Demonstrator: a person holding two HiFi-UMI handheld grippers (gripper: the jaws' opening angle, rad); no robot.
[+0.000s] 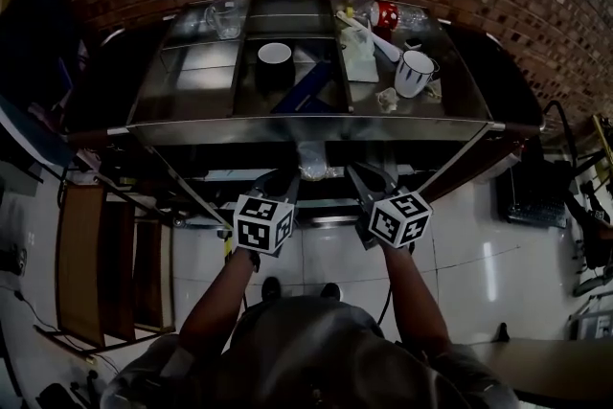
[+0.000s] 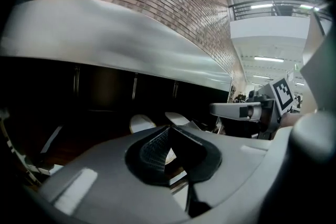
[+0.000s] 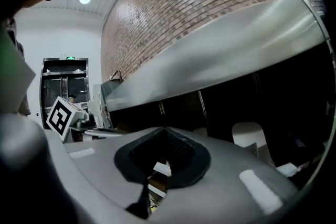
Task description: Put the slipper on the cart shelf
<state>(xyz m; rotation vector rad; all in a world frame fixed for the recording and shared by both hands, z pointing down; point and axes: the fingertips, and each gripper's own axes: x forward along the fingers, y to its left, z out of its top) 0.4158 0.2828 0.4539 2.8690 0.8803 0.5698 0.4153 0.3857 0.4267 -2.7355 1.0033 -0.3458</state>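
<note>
left tool (image 2: pixel 169 128), right tool (image 3: pixel 164 131) closed, empty; slipper (image 2: pixel 142 123) perhaps on cart (image 1: pixel 316 128) shelf.

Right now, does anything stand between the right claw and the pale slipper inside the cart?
Nothing visible does. In the right gripper view the pale flat slipper lies in the dark lower bay, right of the shut right claw, with open space between. The steel cart top passes above.

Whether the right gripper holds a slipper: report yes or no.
No, the right gripper is shut, its jaws together with nothing between them.
</note>
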